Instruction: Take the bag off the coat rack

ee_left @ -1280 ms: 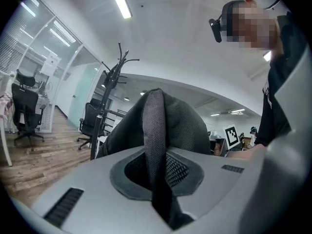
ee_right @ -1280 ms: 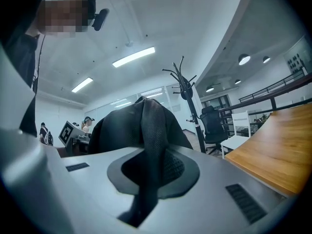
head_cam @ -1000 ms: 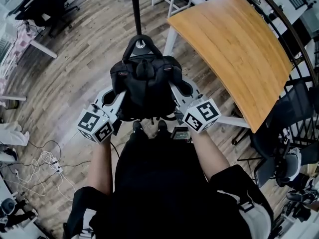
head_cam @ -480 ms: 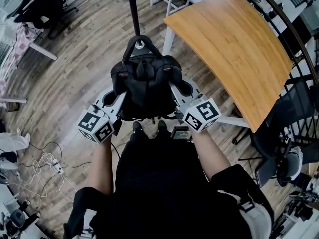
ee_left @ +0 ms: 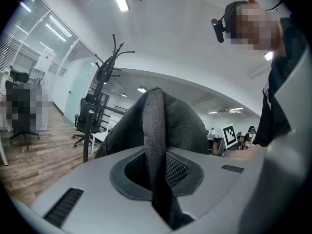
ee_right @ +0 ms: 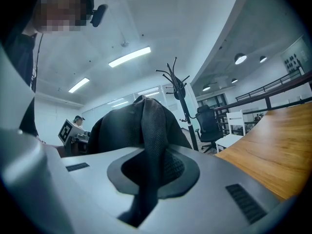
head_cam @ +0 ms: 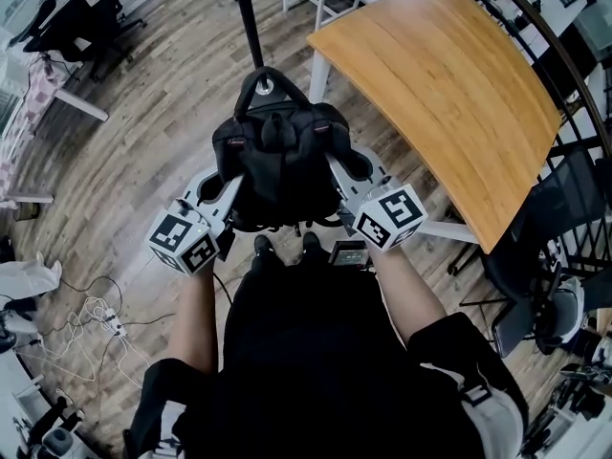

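Bag (head_cam: 277,165) carries small red logos (head_cam: 232,142), unreadable.

I count 1 bag (head_cam: 277,165), 1 coat rack (head_cam: 249,17), 1 table (head_cam: 449,75), 2 claws (head_cam: 220,191) (head_cam: 340,178) (paired).

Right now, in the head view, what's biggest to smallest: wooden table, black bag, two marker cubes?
1. wooden table
2. black bag
3. left cube and right cube: they look alike, so I won't rank them.
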The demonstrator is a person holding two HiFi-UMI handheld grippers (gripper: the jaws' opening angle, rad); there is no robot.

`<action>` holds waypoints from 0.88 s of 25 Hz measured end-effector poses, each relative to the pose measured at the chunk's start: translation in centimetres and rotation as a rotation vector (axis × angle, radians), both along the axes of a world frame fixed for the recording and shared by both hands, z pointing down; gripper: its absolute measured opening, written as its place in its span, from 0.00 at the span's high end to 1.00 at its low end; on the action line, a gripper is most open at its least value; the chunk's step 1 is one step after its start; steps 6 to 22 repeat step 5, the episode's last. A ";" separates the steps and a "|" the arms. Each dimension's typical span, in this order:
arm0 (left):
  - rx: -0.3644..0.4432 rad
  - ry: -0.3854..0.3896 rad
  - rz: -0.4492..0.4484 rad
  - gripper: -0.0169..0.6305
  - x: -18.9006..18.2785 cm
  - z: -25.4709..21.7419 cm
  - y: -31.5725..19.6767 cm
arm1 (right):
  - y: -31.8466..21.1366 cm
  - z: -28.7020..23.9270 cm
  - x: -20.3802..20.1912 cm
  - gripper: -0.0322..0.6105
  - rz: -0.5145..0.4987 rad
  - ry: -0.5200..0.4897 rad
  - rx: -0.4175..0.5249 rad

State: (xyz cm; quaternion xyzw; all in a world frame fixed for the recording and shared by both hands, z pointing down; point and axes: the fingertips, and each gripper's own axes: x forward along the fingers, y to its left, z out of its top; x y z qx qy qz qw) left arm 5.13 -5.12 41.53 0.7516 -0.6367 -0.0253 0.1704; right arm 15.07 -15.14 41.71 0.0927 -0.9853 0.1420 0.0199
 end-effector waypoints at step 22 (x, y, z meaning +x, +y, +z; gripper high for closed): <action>-0.003 0.000 0.006 0.90 0.6 0.2 -0.7 | -0.7 0.2 0.6 0.88 0.000 0.002 -0.001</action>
